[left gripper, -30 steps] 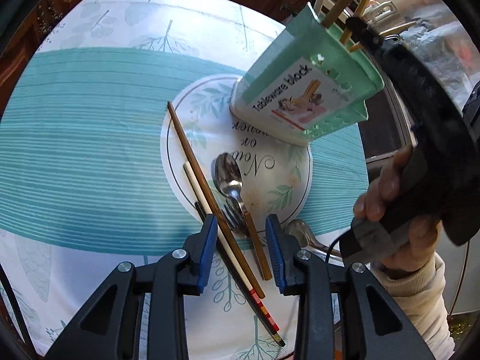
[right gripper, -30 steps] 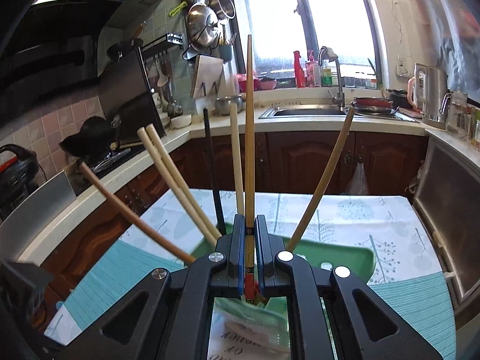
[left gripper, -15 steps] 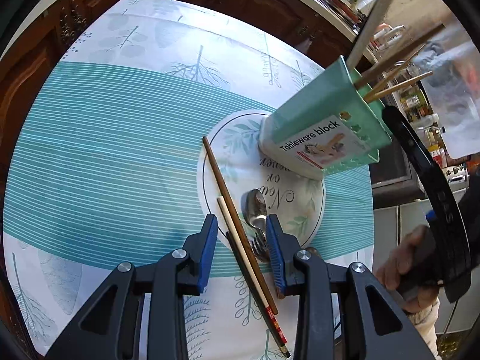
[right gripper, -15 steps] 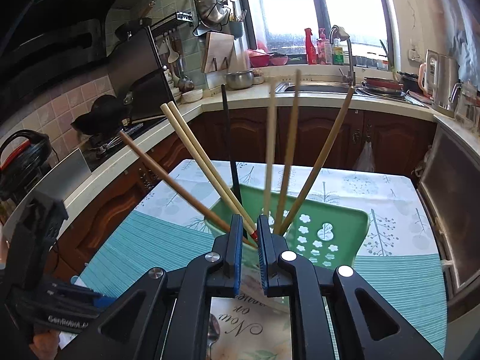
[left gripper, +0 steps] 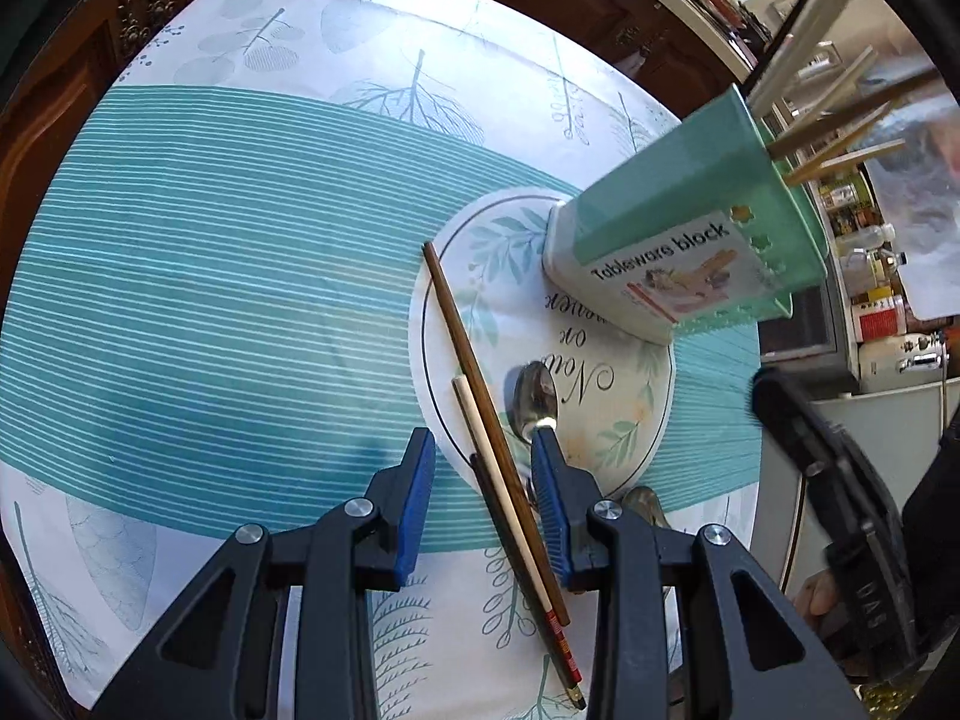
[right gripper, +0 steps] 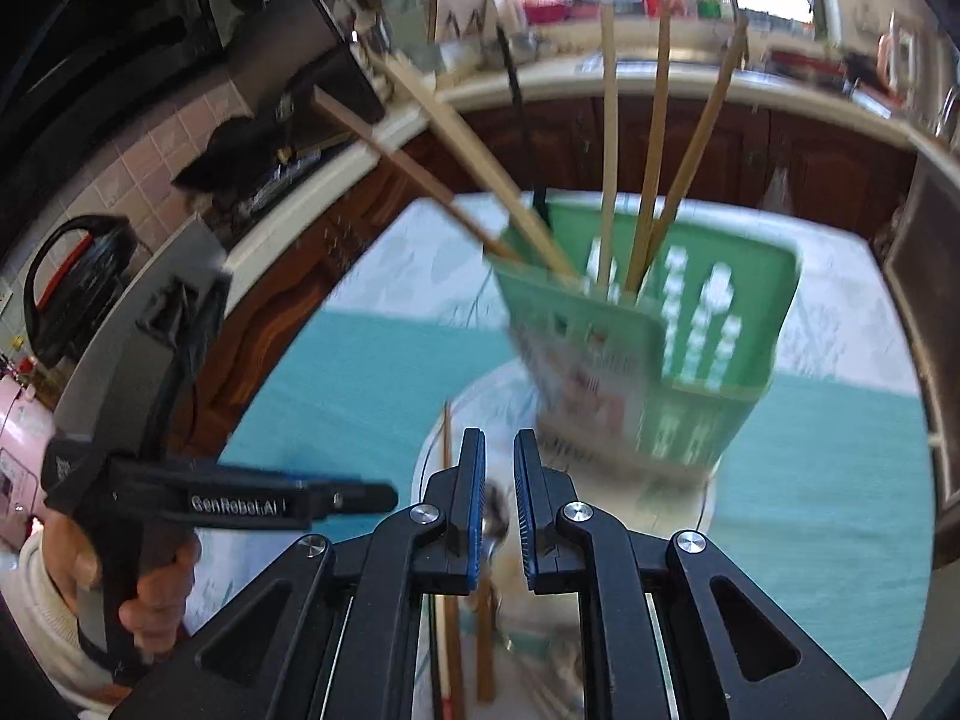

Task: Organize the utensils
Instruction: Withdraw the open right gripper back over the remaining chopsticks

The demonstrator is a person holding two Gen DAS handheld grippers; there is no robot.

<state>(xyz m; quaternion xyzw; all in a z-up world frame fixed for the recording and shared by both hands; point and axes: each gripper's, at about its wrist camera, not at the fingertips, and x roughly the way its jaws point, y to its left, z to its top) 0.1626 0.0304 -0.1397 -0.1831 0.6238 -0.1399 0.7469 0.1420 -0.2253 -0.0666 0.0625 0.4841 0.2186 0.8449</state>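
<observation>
A green tableware block (left gripper: 690, 228) stands on the round white mat (left gripper: 630, 420) with several chopsticks (right gripper: 654, 138) upright in it; it also shows in the right wrist view (right gripper: 708, 324). On the mat lie a dark brown chopstick (left gripper: 462, 354), a pale chopstick (left gripper: 480, 438), a black one beside them, and a metal spoon (left gripper: 534, 402). My left gripper (left gripper: 483, 450) is open and empty, its jaws either side of the loose chopsticks, above them. My right gripper (right gripper: 498, 450) is open a little and empty, above the spoon and in front of the block.
The table wears a teal striped cloth (left gripper: 210, 276) with a white leaf-print border. Dark wooden cabinets (right gripper: 750, 138) and a kitchen counter run behind. The right gripper body shows at the right of the left wrist view (left gripper: 840, 510). A second spoon (left gripper: 645, 504) lies behind my left finger.
My right gripper let the chopstick go into the block, opened, then drew back and tilted down toward the table. My left gripper has shifted nearer over the loose chopsticks.
</observation>
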